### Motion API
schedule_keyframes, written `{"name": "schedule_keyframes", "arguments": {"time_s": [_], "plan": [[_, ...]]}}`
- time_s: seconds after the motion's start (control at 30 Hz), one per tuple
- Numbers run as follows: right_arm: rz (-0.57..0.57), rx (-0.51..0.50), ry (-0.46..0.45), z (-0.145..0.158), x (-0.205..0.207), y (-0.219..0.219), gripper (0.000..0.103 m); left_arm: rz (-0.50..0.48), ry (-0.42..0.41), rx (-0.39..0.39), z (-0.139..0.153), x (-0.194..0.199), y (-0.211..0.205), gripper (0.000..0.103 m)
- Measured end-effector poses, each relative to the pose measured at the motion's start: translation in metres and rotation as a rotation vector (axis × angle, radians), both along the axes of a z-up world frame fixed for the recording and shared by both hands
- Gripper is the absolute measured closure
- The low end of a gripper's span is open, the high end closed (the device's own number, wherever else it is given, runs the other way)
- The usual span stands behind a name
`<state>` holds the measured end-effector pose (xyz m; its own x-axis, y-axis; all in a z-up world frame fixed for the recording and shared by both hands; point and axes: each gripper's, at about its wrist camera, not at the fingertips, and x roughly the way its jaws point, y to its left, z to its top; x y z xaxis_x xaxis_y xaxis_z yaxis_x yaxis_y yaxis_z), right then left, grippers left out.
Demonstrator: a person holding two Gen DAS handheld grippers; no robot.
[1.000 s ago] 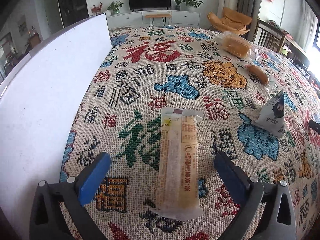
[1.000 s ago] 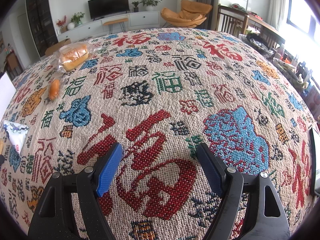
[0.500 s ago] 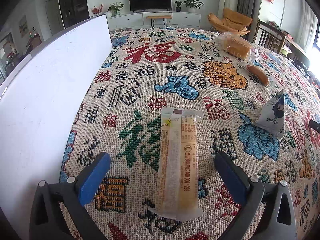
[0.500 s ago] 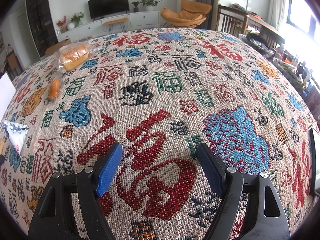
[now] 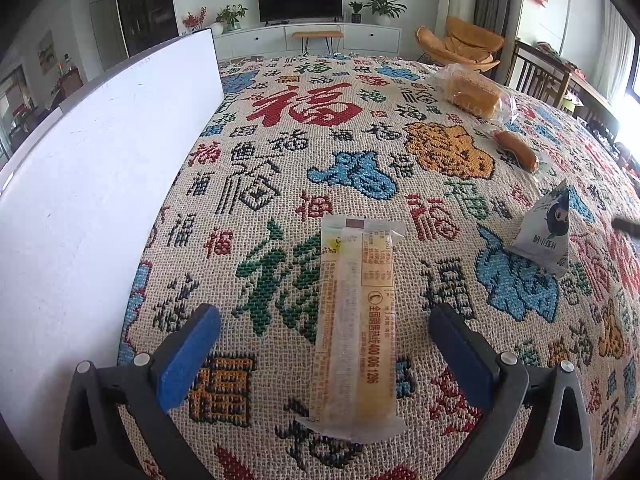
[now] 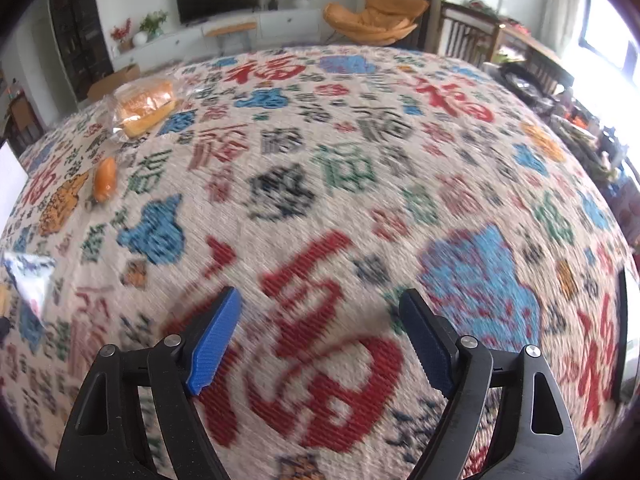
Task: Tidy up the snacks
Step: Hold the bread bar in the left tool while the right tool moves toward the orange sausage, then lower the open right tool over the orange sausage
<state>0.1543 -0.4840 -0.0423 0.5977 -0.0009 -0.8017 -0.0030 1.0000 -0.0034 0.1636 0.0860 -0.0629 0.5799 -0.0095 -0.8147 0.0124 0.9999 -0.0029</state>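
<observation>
Your right wrist view is motion-blurred: the woven tablecloth patterned with red, blue and green characters cannot be read there. The white-and-blue triangular foil snack pouch is smeared and cut by that view's left edge. A black-edged flat object at the right edge is mostly out of frame; you cannot tell what it is. In your left wrist view, the large white flat board runs off the left edge, and a dark tip at the right edge is unidentifiable.
</observation>
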Motion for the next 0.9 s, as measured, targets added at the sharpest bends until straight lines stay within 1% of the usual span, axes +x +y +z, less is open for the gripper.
{"name": "schedule_keyframes", "arguments": {"time_s": [0.07,0.1,0.13,0.17,0.2,0.27,0.3,0.33,0.4,0.47,0.5,0.57,0.63,0.67,0.7,0.73,0.77,0.83,0.9], "plan": [[0.083,0.078,-0.023,0.019,0.015,0.019,0.020,0.000,0.000,0.000,0.000,0.000,0.000,0.000],[0.138,0.121,-0.043,0.031,0.023,0.033,0.020,0.000,0.000,0.000,0.000,0.000,0.000,0.000],[0.190,0.153,-0.042,0.042,0.036,0.050,0.020,0.000,0.000,0.000,0.000,0.000,0.000,0.000],[0.218,0.170,-0.022,0.047,0.048,0.063,0.020,0.000,0.000,0.000,0.000,0.000,0.000,0.000],[0.245,0.192,0.025,0.049,0.066,0.079,0.020,0.000,0.000,0.000,0.000,0.000,0.000,0.000],[0.263,0.211,0.124,0.041,0.093,0.101,0.021,0.000,0.000,0.000,0.000,0.000,0.000,0.000],[0.269,0.211,0.180,0.034,0.106,0.111,0.022,0.000,0.000,0.000,0.000,0.000,0.000,0.000],[0.263,0.184,0.221,0.027,0.116,0.123,0.022,0.000,0.000,0.000,0.000,0.000,0.000,0.000],[0.269,0.126,0.229,0.019,0.124,0.142,0.022,0.000,0.000,0.000,0.000,0.000,0.000,0.000],[0.287,0.105,0.252,0.009,0.128,0.158,0.022,0.000,0.000,-0.001,0.000,0.000,0.000,0.000],[0.294,0.093,0.268,0.003,0.130,0.165,0.018,0.000,0.000,-0.001,0.000,0.000,0.000,0.000],[0.314,0.010,0.244,0.000,0.129,0.181,0.019,0.000,0.000,-0.001,0.000,0.000,0.000,0.000],[0.352,-0.082,0.247,-0.003,0.125,0.193,0.025,0.000,-0.001,0.000,0.000,0.000,0.000,0.000],[0.366,-0.078,0.251,-0.002,0.123,0.194,0.030,0.000,-0.001,0.000,0.000,0.000,0.000,0.000],[0.367,-0.072,0.259,0.000,0.121,0.194,0.047,0.000,-0.001,0.000,0.000,0.000,0.000,0.000],[0.360,-0.059,0.267,0.003,0.118,0.191,0.052,0.001,-0.001,0.000,0.000,0.000,0.000,0.000],[0.353,-0.046,0.280,0.005,0.117,0.188,0.054,0.000,-0.001,0.000,0.000,0.000,0.000,0.000],[0.342,-0.030,0.278,0.012,0.110,0.179,0.066,0.000,-0.001,0.000,0.000,0.000,0.000,0.000],[0.337,-0.020,0.269,0.017,0.098,0.169,0.069,0.000,-0.001,0.000,0.000,0.000,0.000,0.000]]}}
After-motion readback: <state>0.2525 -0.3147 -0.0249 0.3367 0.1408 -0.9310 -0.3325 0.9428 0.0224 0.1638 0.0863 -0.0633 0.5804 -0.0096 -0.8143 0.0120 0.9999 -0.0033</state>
